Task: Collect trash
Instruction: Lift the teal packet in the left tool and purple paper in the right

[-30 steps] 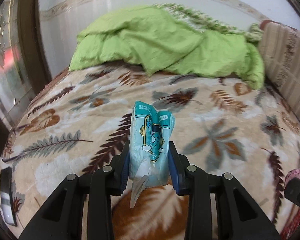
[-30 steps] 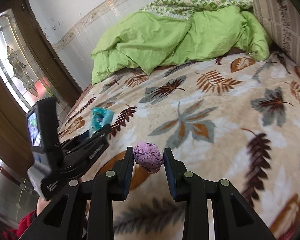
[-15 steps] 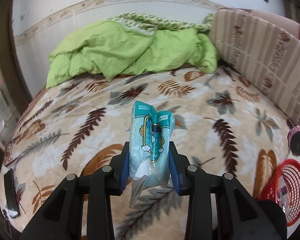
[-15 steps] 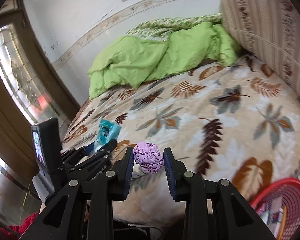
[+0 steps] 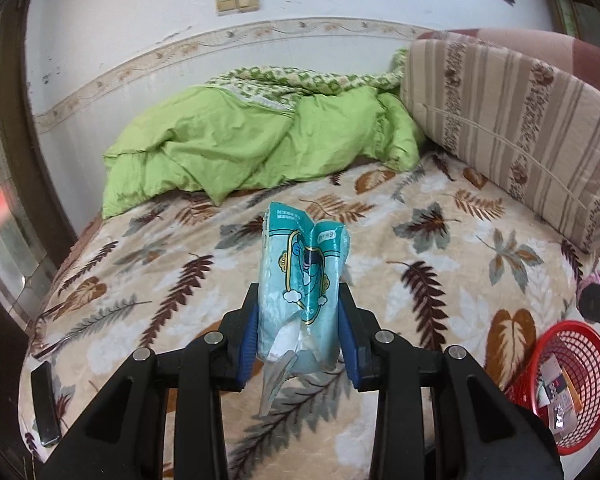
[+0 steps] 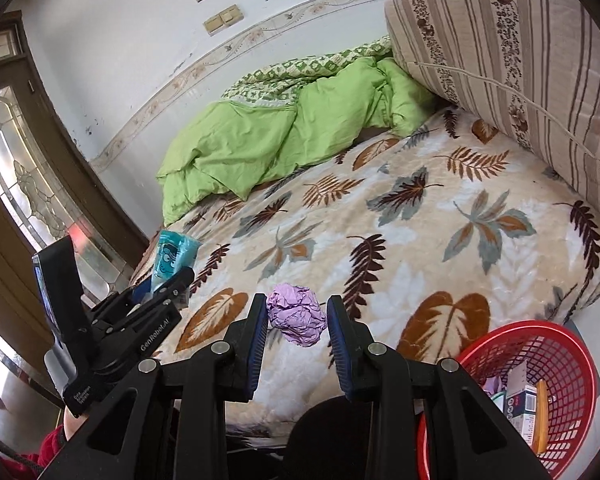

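Note:
My left gripper [image 5: 300,332] is shut on a teal snack wrapper [image 5: 304,280] and holds it upright above the leaf-patterned bed. It also shows in the right wrist view [image 6: 168,280] at the left, with the wrapper [image 6: 172,254] in it. My right gripper [image 6: 298,332] is shut on a crumpled purple paper ball [image 6: 296,314], held above the bed's near edge. A red mesh basket [image 6: 564,360] with some trash in it stands on the floor at the lower right; it also shows in the left wrist view [image 5: 580,360].
The bed blanket [image 5: 420,264] fills the middle. A green duvet [image 5: 240,152] is heaped at the far side, and a striped cushion [image 5: 512,128] stands at the right. A dark phone [image 5: 44,404] lies at the bed's left edge. A glass door [image 6: 32,184] is on the left.
Both grippers have pulled back and up from the bed with their trash still held. The red basket has come further into view at the lower right.

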### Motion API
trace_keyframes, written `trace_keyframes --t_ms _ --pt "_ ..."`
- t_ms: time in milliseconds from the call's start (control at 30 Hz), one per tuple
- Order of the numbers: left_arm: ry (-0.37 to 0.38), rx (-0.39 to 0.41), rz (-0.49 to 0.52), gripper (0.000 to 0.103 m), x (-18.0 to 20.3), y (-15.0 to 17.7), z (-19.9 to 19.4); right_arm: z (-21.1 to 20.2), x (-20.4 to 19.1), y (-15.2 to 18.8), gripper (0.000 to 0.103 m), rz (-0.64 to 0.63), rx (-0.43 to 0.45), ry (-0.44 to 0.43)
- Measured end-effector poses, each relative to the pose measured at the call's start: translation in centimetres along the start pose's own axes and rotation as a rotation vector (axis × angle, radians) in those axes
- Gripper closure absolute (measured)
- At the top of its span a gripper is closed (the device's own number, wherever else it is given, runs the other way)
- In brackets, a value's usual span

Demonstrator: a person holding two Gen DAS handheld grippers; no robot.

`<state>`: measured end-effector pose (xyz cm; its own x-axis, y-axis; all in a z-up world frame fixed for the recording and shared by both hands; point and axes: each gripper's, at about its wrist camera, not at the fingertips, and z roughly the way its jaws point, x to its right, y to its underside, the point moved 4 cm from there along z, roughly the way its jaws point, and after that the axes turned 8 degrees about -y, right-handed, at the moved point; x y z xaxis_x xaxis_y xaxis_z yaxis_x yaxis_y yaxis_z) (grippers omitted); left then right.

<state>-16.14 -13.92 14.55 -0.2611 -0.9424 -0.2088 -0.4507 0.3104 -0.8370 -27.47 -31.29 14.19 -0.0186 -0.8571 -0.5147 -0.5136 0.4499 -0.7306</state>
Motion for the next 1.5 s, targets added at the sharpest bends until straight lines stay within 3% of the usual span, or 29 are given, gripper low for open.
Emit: trace_keyframes --t_ms 333,600,1500 --pt "-0.08 0.008 -0.121 0.069 -6.5 -0.4 -0.1 2.1 -3.9 -0.1 0.071 -0.075 -0.033 -0.053" --pt "-0.097 0.021 -0.173 0.069 -9.3 -0.5 -0.4 2.9 -5.9 -0.1 0.071 -0.106 -0.049 -0.066" --pt "-0.097 0.088 -0.232 0.069 -11.5 -1.3 -3.6 3.1 -9.4 0.1 0.071 -0.174 -0.054 -0.084"
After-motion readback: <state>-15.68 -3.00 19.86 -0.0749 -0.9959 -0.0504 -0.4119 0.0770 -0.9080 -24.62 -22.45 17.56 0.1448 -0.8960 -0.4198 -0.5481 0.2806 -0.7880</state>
